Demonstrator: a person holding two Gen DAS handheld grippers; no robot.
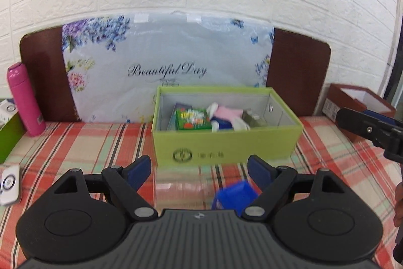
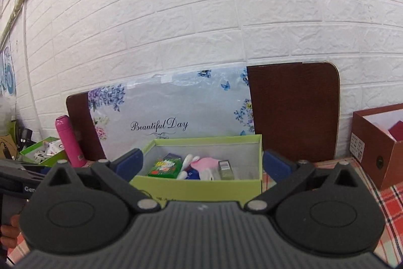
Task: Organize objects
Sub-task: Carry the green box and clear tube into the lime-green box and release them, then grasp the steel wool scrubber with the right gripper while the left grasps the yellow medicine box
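Observation:
A light green open box (image 1: 226, 143) stands on the plaid cloth; it also shows in the right wrist view (image 2: 201, 187). Inside lie a green card pack (image 1: 192, 119), a pink and white plush toy (image 1: 226, 115) and a small olive box (image 1: 254, 117). A clear plastic bottle with a blue cap (image 1: 236, 196) lies on its side between my left gripper's (image 1: 199, 168) open fingers, just in front of the box. My right gripper (image 2: 201, 163) is open and empty, held above the box's near side.
A pink flask (image 1: 24, 98) stands at the left by a green box (image 1: 7, 132). A white device (image 1: 8, 184) lies at the left edge. A brown box (image 2: 377, 145) stands at the right. A floral "Beautiful Day" bag (image 1: 166, 67) leans against the headboard.

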